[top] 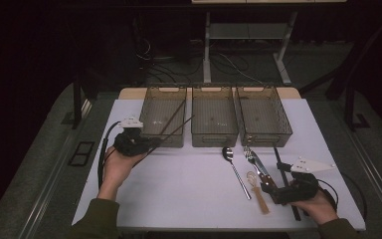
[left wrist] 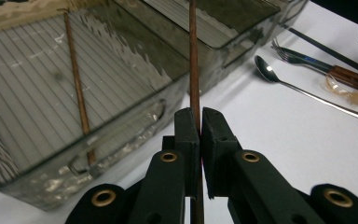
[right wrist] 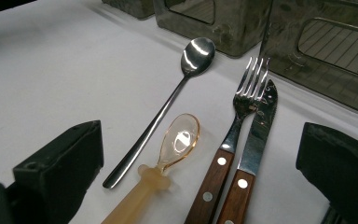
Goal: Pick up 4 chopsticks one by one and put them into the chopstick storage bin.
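My left gripper [left wrist: 200, 116] is shut on a thin brown chopstick [left wrist: 193, 70]. That chopstick slants up over the front wall of the left smoky bin [top: 151, 102]. In the high view the left gripper [top: 140, 143] is just in front of that bin. A second brown chopstick [left wrist: 77, 84] leans inside the same bin. My right gripper [top: 271, 191] stands open near the front right, its jaws wide apart around loose cutlery: an amber plastic spoon [right wrist: 179, 140], a metal spoon [right wrist: 186, 70], a wooden-handled fork [right wrist: 244, 102] and knife [right wrist: 261, 126]. None of them is gripped.
Three smoky bins stand in a row at the back of the white table [top: 179, 189]; the middle bin [top: 214, 117] and right bin [top: 263, 117] look bare. A black chopstick [top: 281, 167] lies beside the knife [top: 261, 169], running toward the right hand.
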Tool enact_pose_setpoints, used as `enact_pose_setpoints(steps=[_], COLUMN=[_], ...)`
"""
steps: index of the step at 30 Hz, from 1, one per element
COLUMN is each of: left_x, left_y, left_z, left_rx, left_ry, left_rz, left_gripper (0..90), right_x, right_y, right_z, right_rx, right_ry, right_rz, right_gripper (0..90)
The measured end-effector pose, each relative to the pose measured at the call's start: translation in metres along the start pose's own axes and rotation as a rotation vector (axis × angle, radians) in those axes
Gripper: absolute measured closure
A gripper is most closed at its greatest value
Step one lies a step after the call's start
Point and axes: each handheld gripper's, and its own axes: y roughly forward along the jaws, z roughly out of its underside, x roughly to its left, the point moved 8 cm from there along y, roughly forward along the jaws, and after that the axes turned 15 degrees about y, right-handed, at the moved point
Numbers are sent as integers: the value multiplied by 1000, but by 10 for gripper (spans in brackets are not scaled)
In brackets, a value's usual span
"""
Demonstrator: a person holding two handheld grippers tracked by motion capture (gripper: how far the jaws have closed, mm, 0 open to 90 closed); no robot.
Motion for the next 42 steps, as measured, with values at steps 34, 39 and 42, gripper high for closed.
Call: enact_pose_setpoints(steps=[34,39,42], left_x=[95,108,114], left_y=[35,44,48], left_z=[-47,-40,-37], left_rx=[25,37,31], left_ry=[-128,-145,-170], left_rz=[-206,-248,-257], left_gripper=[852,852,851], right_x=[0,0,1], right_y=[-2,-2,-2], right_z=[-1,-1,-1], right_rx=[-9,-9,-9], right_ry=[8,13,12], right_rz=[-3,-6,-9], right_gripper=[8,8,8])
